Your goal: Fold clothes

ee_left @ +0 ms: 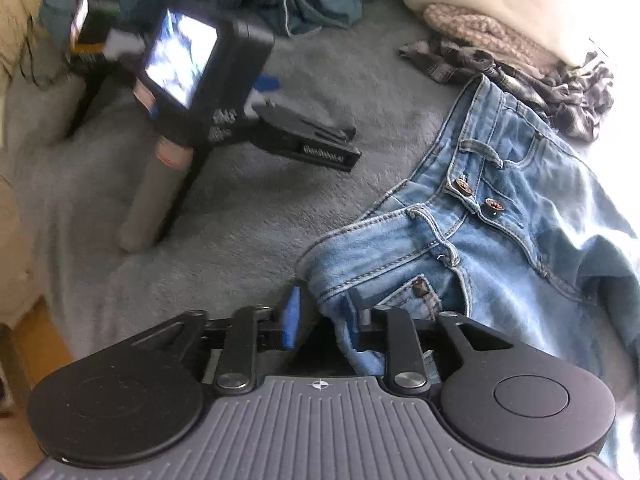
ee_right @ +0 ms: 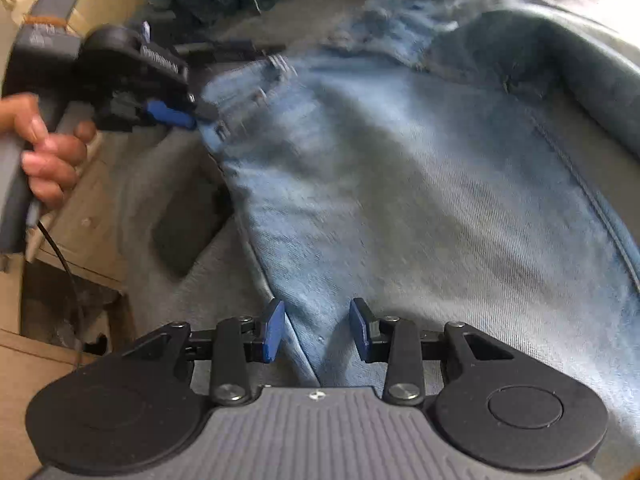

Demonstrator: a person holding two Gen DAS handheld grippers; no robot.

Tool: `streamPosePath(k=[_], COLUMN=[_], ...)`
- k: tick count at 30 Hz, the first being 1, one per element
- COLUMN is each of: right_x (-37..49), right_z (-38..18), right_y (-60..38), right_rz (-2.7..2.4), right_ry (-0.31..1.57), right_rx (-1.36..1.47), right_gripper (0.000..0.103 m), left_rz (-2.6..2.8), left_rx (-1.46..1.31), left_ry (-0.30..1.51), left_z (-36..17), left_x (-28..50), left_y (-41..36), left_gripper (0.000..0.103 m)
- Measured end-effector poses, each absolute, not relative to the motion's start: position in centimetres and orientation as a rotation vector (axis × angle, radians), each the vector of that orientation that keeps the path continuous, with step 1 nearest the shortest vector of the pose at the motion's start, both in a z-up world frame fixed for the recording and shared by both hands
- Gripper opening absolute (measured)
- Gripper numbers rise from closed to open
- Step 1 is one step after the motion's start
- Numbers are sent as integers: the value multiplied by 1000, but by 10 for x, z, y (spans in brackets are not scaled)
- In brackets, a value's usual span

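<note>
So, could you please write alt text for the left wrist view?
The left gripper pinches the waistband corner of light blue jeans lying on a grey blanket. A second handheld gripper device is at upper left, with piled clothes behind.

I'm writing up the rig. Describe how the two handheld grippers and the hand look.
Both the left gripper and the right gripper have black linkages, silver pivot bolts, blue finger pads, round black discs and a ribbed grey base bearing a small crosshair mark. The bare hand grips a grey handle; a thin black cable hangs below it. No sleeve shows.
</note>
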State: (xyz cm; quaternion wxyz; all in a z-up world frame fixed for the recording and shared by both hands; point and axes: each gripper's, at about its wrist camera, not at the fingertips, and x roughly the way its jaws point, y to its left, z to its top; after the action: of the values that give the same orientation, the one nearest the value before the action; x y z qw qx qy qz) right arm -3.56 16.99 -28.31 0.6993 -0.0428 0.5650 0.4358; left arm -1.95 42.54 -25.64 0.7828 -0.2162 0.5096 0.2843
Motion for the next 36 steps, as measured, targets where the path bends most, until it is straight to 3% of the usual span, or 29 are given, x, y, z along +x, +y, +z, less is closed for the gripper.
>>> streamPosePath(k=[6, 13, 22, 30, 32, 33, 34, 36], right_x=[-22, -8, 97, 216, 228, 227, 223, 206], right_z=[-266, -254, -230, -276, -296, -302, -303, -293], right_y=[105, -39, -311, -330, -325, -328, -332, -345], right_rz=[874, 571, -52, -67, -104, -123, -132, -120], right_ry=[1279, 1254, 1091, 1202, 1232, 1236, 1222, 1185], right_rx=[176, 395, 406, 303, 221, 192, 177, 235], right_gripper=[43, 43, 58, 64, 56, 44, 38, 3], left_rz=[723, 537, -111, -541, -581, -589, -589, -608], left_rx=[-338, -224, -244, 160, 273, 306, 330, 329], left_ry=[1035, 970, 1037, 917, 873, 859, 849, 836], left_z=[-229, -206, -247, -274, -282, -286, -289, -289], left_x=[-22, 5, 81, 101, 96, 93, 90, 84], left_y=[393, 295, 78, -113, -142, -149, -154, -150], left_gripper=[29, 32, 33, 33, 33, 31, 28, 28])
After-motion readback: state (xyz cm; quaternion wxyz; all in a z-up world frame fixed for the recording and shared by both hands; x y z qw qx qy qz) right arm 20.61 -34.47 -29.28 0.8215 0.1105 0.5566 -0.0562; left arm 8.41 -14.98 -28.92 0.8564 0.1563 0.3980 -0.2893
